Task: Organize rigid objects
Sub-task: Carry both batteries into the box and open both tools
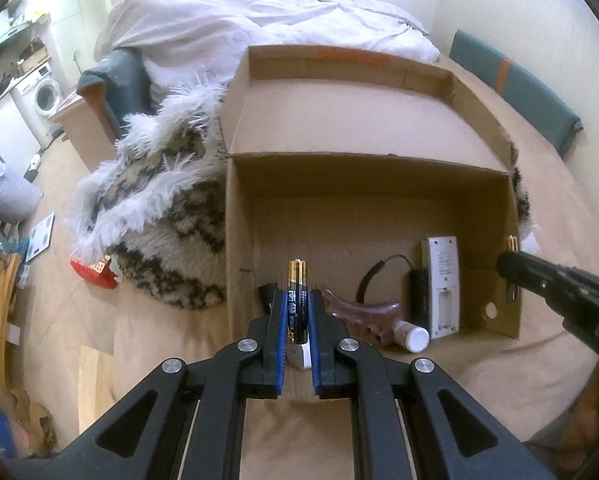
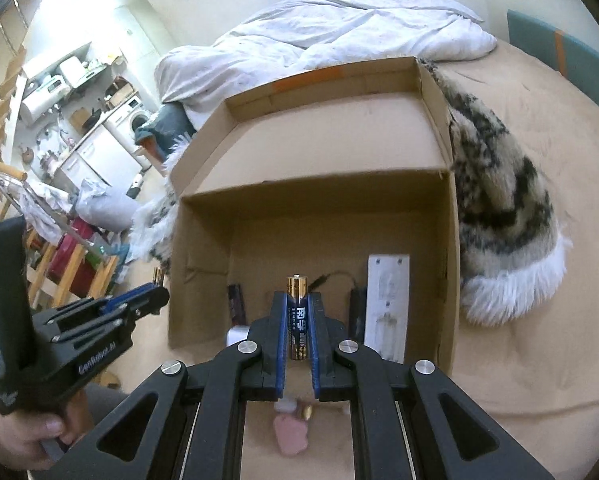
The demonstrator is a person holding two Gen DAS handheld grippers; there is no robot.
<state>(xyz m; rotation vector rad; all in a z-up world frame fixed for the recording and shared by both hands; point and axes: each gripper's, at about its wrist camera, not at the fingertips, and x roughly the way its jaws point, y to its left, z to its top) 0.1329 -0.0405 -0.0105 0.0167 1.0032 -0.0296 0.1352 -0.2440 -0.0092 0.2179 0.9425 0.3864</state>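
Through the left wrist camera we look down on a bed with a tan sheet (image 1: 479,380); a crumpled white duvet (image 1: 259,16) lies at the far end and a shaggy patterned throw (image 1: 159,208) drapes off its left side toward a kitchen corner with a washing machine (image 1: 47,94). An open cardboard box (image 1: 239,240) fills the middle. On its floor lie a white remote (image 1: 441,284), a black corded item (image 1: 417,300), a brown curved piece (image 1: 363,316) and a white-capped bottle (image 1: 413,336). The left gripper (image 1: 297,304) pinches a battery (image 1: 297,300) upright above the box's near edge. The right gripper (image 1: 511,268) reaches in from the right with a gold tip at its end.

From the right wrist camera we see the same box (image 2: 451,240), with the throw (image 2: 507,216) now on its right. The right gripper (image 2: 298,320) clamps a second battery (image 2: 298,316) upright. The left gripper (image 2: 157,292), held by a hand (image 2: 23,440), hangs left of the box. Pink and white bits (image 2: 291,436) lie blurred on the sheet below.
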